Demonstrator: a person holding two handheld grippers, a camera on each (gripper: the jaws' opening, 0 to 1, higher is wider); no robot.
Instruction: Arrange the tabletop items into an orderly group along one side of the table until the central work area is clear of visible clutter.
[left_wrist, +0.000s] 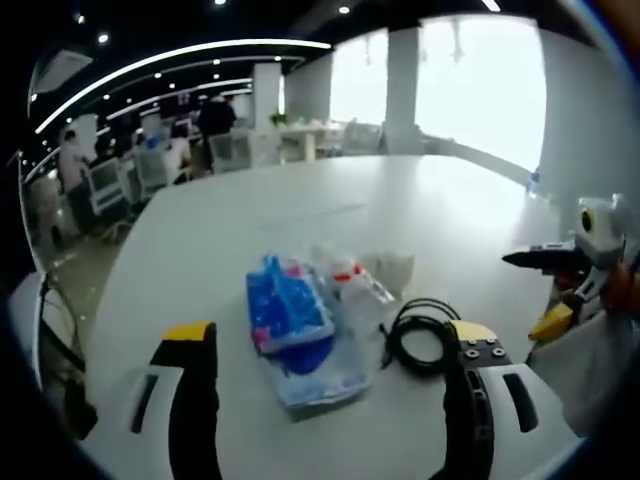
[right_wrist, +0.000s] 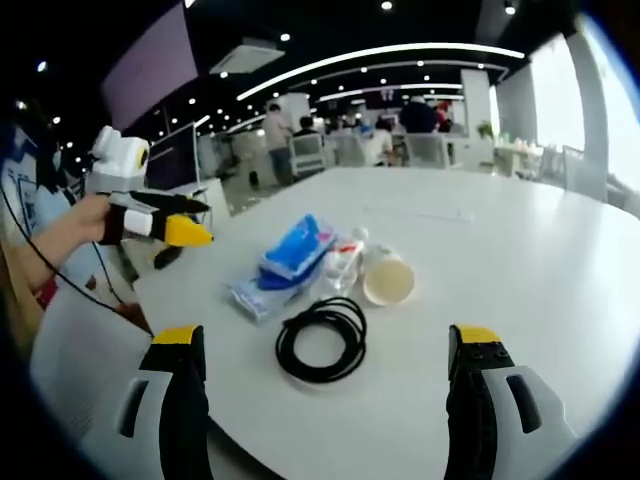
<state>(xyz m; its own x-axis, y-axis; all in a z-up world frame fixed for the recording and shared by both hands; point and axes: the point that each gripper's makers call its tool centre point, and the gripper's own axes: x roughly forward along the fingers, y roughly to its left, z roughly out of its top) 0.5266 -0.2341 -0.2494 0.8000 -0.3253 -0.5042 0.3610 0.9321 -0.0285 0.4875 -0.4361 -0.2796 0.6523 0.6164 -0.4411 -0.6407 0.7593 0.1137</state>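
Left tongs (left_wrist: 330, 372) released, jaws wide, nothing held; right tongs (right_wrist: 326, 370) likewise. Hovering over near edge of white desk (right_wrist: 520, 250). Just ahead, clustered near that edge: black cable coil (right_wrist: 321, 339), blue packet (right_wrist: 283, 262), clear wrapper (left_wrist: 345, 282), cup on its side (right_wrist: 388, 280).

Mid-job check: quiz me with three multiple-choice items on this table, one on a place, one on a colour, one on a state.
1. In the right gripper view, the coiled black cable lies:
A. nearer the camera than the blue packet
B. on top of the packet
C. inside the cup

2. The jaw tips are:
A. red
B. yellow
C. green

3. The right gripper is:
A. shut on the cable
B. shut on the cup
C. open

Answers: 1 A, the coil sits nearer the jaws than the packet; 2 B, yellow caps on both jaws; 3 C, jaws stand wide apart, holding nothing.
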